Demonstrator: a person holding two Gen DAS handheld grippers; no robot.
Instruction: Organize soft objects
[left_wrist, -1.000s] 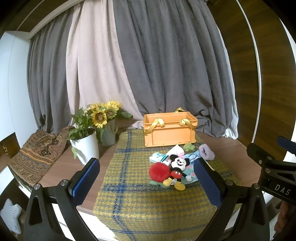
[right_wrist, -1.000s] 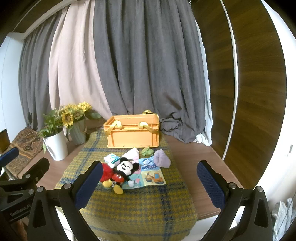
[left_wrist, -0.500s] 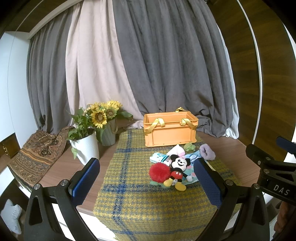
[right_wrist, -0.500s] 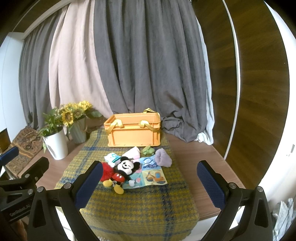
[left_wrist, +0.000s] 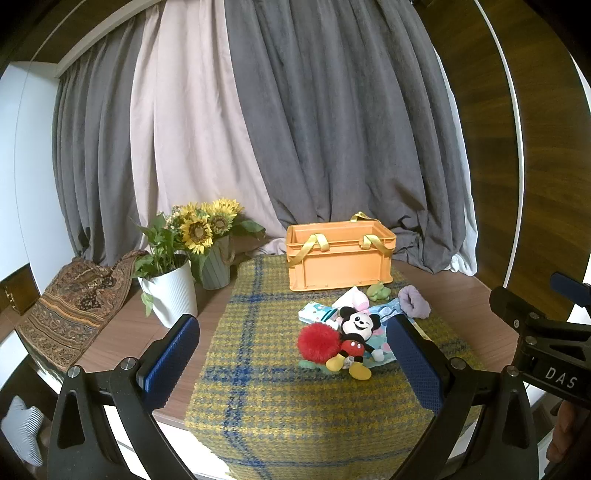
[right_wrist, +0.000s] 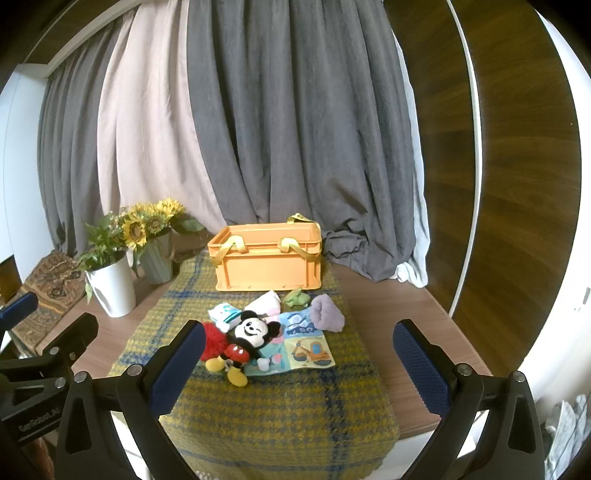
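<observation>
From the left wrist view, the left gripper (left_wrist: 291, 356) hangs above the near edge of the desk (left_wrist: 122, 332) with its jaws spread wide and nothing between them. On the yellow plaid cloth (left_wrist: 258, 369) running down the middle of the desk, the soft toys lie in a loose heap: a Mickey plush (left_wrist: 354, 338) touching a red pompom (left_wrist: 319, 341), both on a printed cloth book (left_wrist: 384, 350), with a purple fabric roll (left_wrist: 413, 302) and a small green toy (left_wrist: 378, 291) nearer the orange crate (left_wrist: 340, 260). The crate stands at the cloth's far end. A white pot (left_wrist: 171, 291) of sunflowers stands towards the desk's left edge.

From the right wrist view, the right gripper (right_wrist: 299, 363) also hovers over the near edge, jaws wide and empty. The Mickey plush (right_wrist: 247, 338) shows just beside its left finger (right_wrist: 177, 369), the cloth book (right_wrist: 306, 347) between the fingers, and the orange crate (right_wrist: 267, 264) beyond the heap.
</observation>
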